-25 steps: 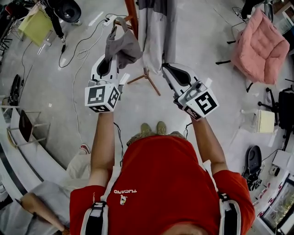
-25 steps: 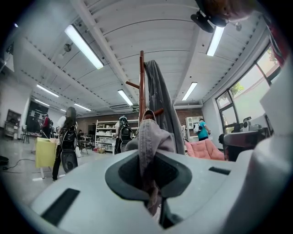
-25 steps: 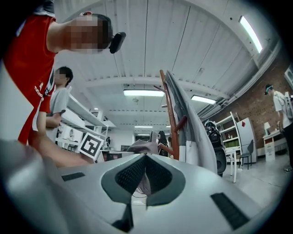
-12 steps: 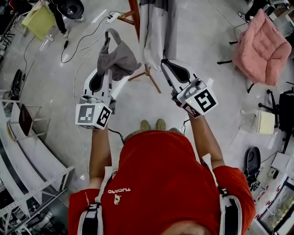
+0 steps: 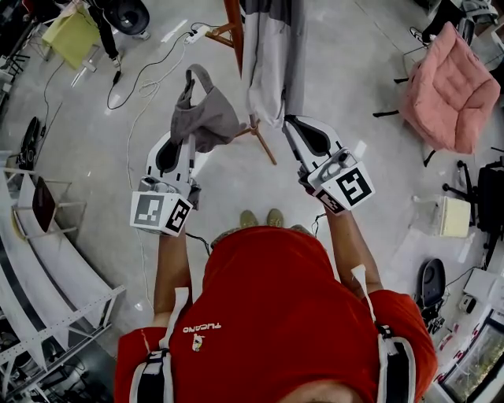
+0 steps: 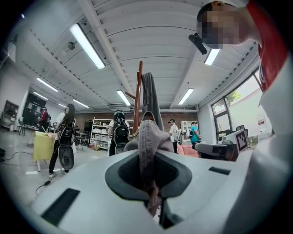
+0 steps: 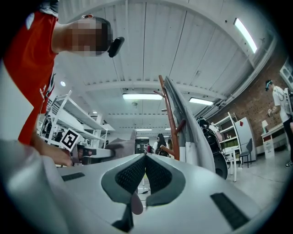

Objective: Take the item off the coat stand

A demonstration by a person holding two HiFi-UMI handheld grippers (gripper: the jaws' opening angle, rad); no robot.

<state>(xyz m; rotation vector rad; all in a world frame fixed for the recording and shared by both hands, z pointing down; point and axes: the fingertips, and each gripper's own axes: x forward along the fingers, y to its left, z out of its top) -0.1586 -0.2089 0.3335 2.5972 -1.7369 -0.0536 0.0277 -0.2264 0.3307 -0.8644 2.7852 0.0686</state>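
Note:
A grey cap [image 5: 206, 115] hangs from my left gripper [image 5: 190, 139], which is shut on its fabric, left of the wooden coat stand [image 5: 233, 22]. In the left gripper view the cap [image 6: 149, 144] fills the space between the jaws of the left gripper [image 6: 149, 183], with the stand [image 6: 137, 98] behind it. A long grey garment [image 5: 272, 59] still hangs on the stand. My right gripper [image 5: 290, 120] is shut on nothing, its tips just below that garment. In the right gripper view the right gripper [image 7: 145, 159] points beside the stand [image 7: 168, 116] and the garment [image 7: 194, 132].
A pink cushioned chair [image 5: 450, 79] stands at the right and a yellow chair [image 5: 67, 38] at the top left. Cables and a power strip [image 5: 194, 31] lie on the floor. White shelving [image 5: 47, 268] runs along the left. Several people [image 6: 120, 135] stand in the background.
My left gripper has drawn back toward me and to the left with the cap, which now hangs further from the stand. The right gripper has hardly moved.

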